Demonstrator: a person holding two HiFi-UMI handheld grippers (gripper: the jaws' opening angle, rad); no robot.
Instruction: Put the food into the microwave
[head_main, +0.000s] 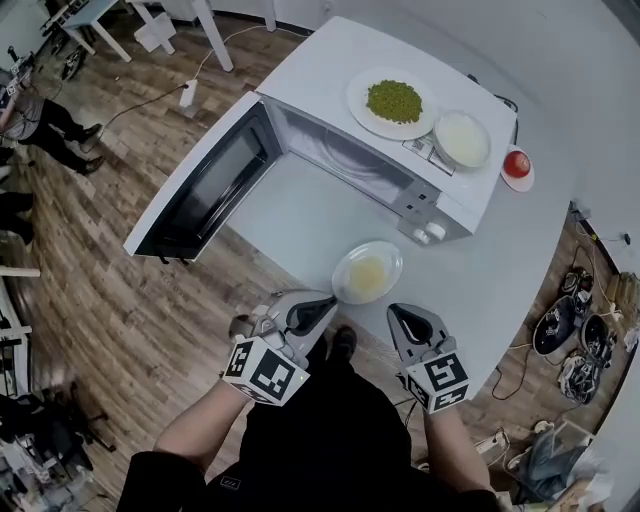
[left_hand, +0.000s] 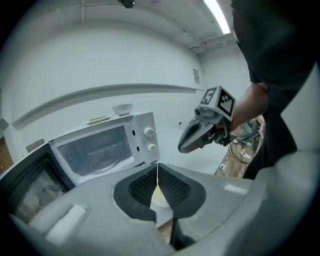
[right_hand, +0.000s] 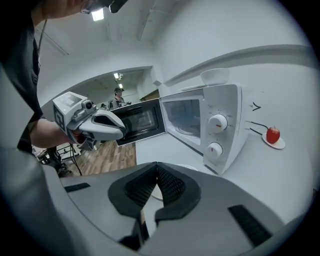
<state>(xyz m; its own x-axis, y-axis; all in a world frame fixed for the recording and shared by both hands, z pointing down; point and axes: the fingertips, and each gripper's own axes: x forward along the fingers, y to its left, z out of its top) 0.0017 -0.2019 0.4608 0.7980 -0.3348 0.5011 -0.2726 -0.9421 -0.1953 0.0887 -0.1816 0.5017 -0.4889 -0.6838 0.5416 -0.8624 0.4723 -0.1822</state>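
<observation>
A white plate of pale yellow food (head_main: 367, 272) lies on the white table (head_main: 300, 225) in front of the microwave (head_main: 440, 205), whose door (head_main: 205, 185) hangs wide open to the left. My left gripper (head_main: 328, 300) is shut and empty, its tip just at the near left rim of the plate. My right gripper (head_main: 400, 313) is also shut and empty, a little short of the plate's near right side. In the left gripper view the closed jaws (left_hand: 157, 167) point at the open microwave (left_hand: 100, 145), with the plate (left_hand: 160, 197) glimpsed below them.
On top of the microwave sit a plate of green peas (head_main: 393, 101) and a white bowl (head_main: 461, 137). A red fruit on a small dish (head_main: 516, 165) lies on the table to its right. Wooden floor (head_main: 120, 300) lies left of the table; cables and bags lie at the right.
</observation>
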